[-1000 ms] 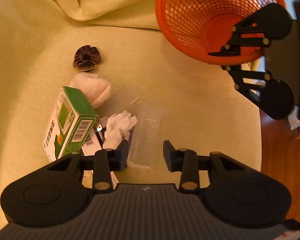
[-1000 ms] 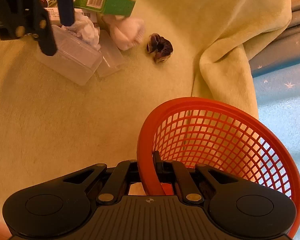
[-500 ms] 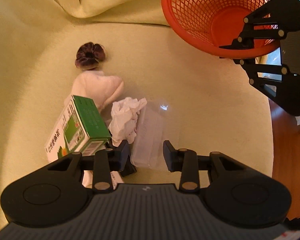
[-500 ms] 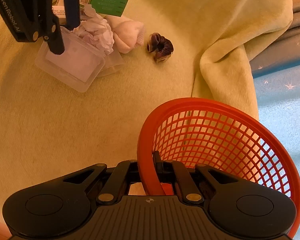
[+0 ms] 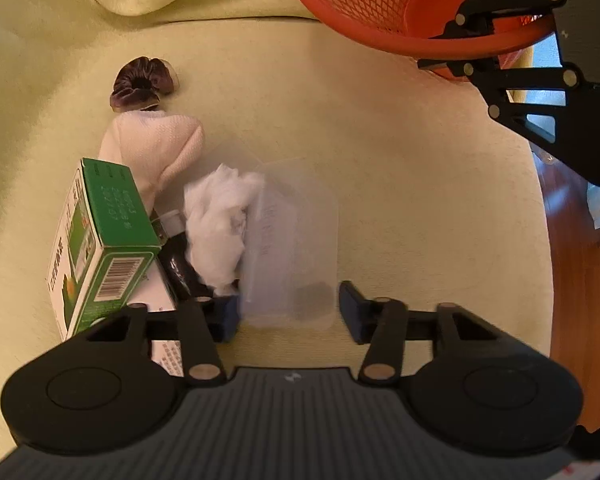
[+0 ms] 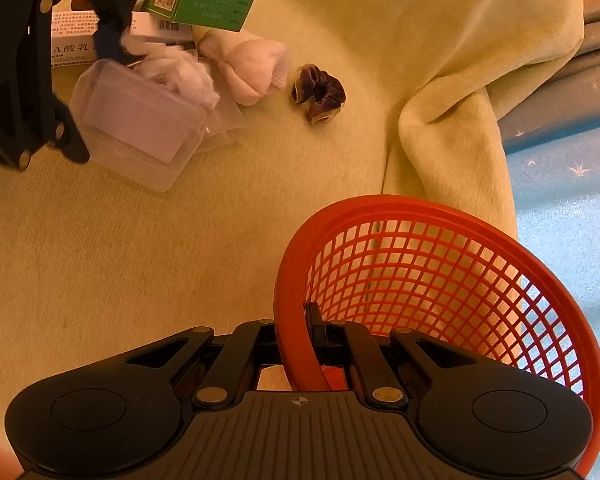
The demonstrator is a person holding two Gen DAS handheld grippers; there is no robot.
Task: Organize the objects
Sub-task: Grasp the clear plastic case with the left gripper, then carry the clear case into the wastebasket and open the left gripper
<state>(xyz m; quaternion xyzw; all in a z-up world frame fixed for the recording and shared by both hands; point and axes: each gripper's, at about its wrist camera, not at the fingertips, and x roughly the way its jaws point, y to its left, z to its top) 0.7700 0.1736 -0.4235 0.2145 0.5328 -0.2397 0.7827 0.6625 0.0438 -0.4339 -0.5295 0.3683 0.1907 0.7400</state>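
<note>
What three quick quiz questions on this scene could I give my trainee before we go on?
1. True or false: the right gripper is shut on the orange basket rim.
2. Which item sits between the open left gripper fingers? A) clear plastic box B) dark scrunchie C) green carton
3. Fill in: the crumpled tissue lies against the clear box on the side toward the ____ carton.

Key: 1 true; 2 A; 3 green.
</note>
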